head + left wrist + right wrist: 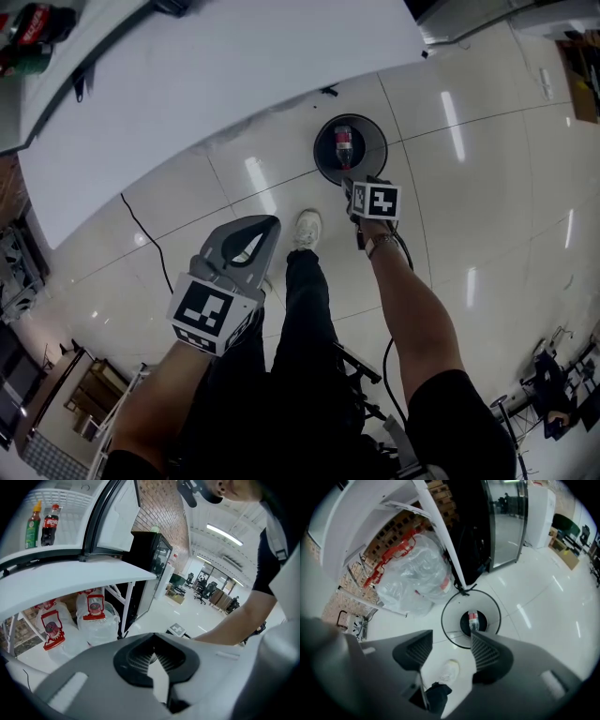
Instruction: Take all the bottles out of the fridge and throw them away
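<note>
One bottle (345, 147) lies in the bin (322, 155) under the right gripper (367, 192), head view; left gripper (152, 657) view: jaws together, empty, cola bottle (49, 524) and green bottle (32, 524) wait in the fridge (75, 508); right gripper view: jaws apart, nothing between, so approach the next bottle squarely, clamp mid-body

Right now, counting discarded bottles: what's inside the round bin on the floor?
One clear bottle with a red label is in the bin. Anything beneath it on the dark bottom is hidden.
</note>
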Available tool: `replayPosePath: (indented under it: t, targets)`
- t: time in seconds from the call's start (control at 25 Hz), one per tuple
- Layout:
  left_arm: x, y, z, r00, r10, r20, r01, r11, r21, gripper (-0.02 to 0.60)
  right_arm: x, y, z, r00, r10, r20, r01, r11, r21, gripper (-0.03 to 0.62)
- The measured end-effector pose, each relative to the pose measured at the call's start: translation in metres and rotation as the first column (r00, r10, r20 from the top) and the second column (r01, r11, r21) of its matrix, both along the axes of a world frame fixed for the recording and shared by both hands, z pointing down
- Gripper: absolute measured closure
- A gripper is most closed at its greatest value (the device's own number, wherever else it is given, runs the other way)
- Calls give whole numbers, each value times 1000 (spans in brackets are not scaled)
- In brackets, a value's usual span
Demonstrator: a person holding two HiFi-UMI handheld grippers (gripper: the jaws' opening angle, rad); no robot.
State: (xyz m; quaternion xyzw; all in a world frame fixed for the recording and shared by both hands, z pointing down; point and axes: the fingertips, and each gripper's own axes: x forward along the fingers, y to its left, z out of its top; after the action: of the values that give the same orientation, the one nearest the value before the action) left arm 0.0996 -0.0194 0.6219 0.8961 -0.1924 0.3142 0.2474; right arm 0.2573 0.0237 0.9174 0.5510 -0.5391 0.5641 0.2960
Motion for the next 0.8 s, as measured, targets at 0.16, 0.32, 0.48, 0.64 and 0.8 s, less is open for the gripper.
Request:
replayPosePath:
  t: [0.16,0.32,0.48,0.64,0.8]
  targets:
    - [4,-1,-29,1000,-14,-21,15,999,31,578,-11,1,-47,999,-38,14,37,998,59,339]
    - [5,-3,-62,998,-35,-45,39,996,75,578,-25,-1,-98,994,-108,11,106,987,122,339]
    - [0,-2,-95,995,-70,-72,78,990,116,578,-40,-8,-162,987,-159,12,152,961,231,339]
    - [-6,-6,-128,988,-121,-98,137,976,172,578,-53,-26,-232,974,-227,-2,212,906,367,339]
    - [-10,-9,-160,977,-169,-129,195,954,226,578,-63,-32,-295,949,-312,-48,298,833,466,339]
